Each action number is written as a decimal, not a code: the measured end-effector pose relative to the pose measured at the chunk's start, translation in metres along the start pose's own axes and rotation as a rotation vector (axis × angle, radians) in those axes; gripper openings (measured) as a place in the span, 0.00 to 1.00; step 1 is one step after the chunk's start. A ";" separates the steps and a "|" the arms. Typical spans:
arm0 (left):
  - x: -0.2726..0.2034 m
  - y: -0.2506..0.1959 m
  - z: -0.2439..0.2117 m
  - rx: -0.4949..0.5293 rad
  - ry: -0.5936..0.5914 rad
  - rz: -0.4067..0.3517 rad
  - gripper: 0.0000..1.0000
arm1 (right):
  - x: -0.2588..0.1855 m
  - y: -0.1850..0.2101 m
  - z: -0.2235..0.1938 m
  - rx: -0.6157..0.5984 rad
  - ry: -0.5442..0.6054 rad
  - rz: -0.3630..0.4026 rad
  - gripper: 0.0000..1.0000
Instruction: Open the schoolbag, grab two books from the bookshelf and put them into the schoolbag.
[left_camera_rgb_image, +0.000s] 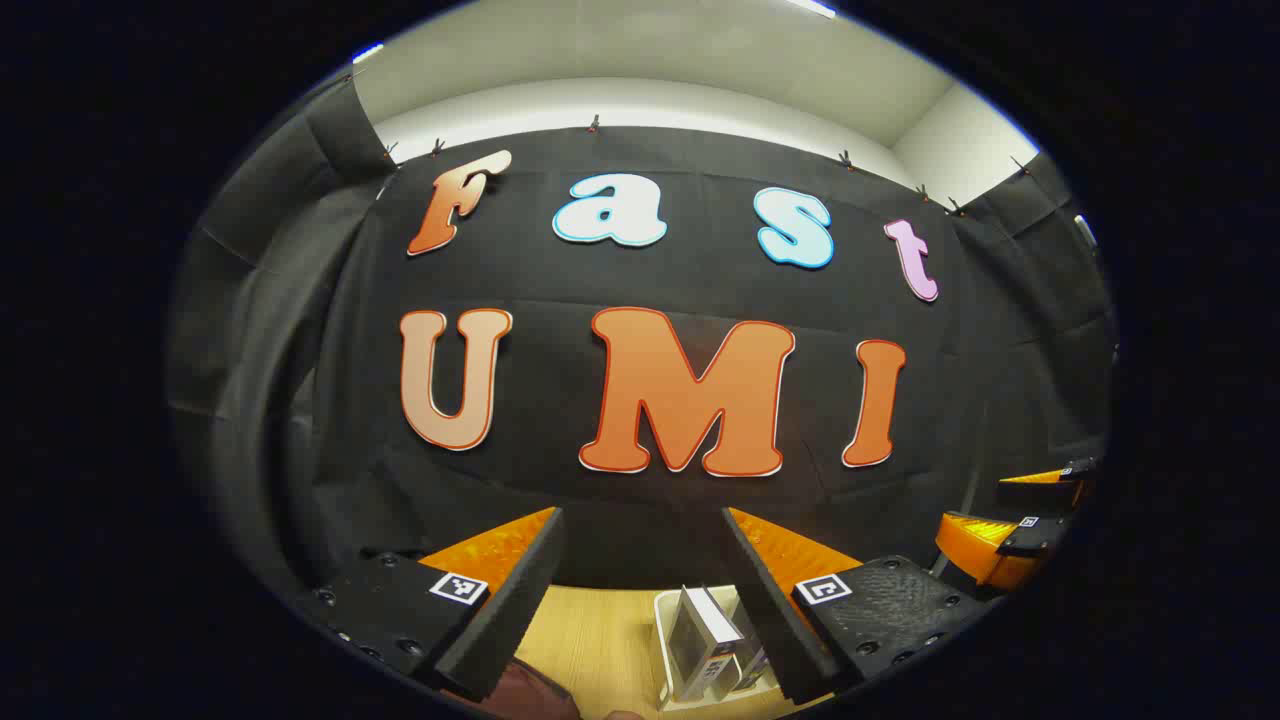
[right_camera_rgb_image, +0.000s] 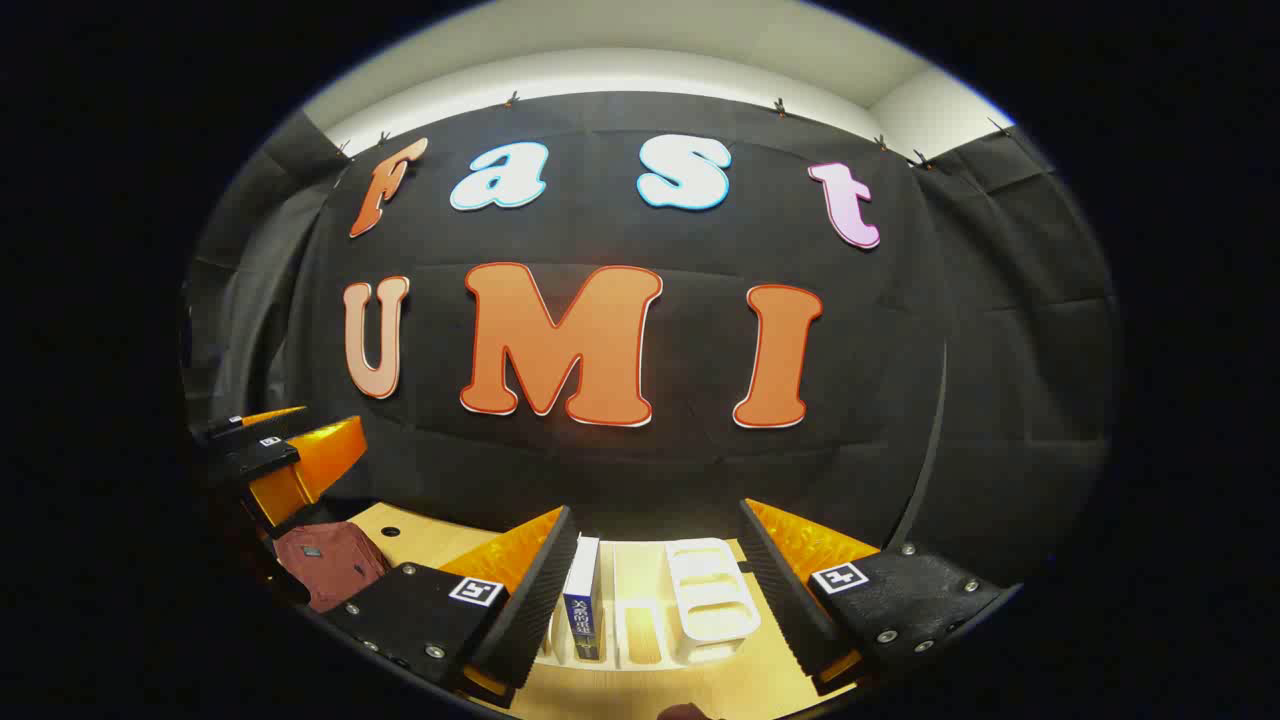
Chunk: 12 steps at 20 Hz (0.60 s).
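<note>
Both wide open, empty. Upright book (right_camera_rgb_image: 582, 598) in rack (right_camera_rgb_image: 705, 590) just ahead of right gripper (right_camera_rgb_image: 650, 590), beside its left finger; left gripper (left_camera_rgb_image: 640, 600) farther.

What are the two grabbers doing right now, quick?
Left gripper: open, fingers wide apart, holding nothing, above the white bookshelf.
Right gripper: open, holding nothing, with a blue book standing in the bookshelf beyond it.

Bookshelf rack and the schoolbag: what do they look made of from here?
The bookshelf rack looks like moulded white plastic: smooth, slightly glossy, with rounded cut-out dividers. The schoolbag looks like dark red woven fabric: matte, soft, creased; a small dark patch sits on it. The table seems light wood or wood-look laminate, with visible grain.
</note>
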<state>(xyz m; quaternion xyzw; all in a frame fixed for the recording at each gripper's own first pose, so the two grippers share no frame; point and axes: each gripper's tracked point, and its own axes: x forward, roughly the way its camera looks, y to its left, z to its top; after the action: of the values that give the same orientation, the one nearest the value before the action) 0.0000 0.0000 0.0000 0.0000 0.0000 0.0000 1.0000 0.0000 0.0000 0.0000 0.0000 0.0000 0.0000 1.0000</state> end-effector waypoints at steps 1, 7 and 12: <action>0.001 0.001 0.002 0.003 -0.012 0.011 0.96 | 0.000 0.002 -0.001 0.005 0.001 0.018 0.96; 0.000 -0.004 0.000 0.031 -0.002 0.015 0.96 | 0.006 -0.004 -0.004 0.049 -0.005 0.057 0.96; 0.001 -0.009 0.000 0.059 -0.007 -0.002 0.95 | 0.008 -0.012 -0.012 0.067 0.002 0.061 0.96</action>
<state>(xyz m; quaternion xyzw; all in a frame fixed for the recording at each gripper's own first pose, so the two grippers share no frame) 0.0012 -0.0090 0.0003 0.0294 -0.0036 -0.0012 0.9996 0.0081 -0.0119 -0.0118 0.0334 0.0009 0.0304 0.9990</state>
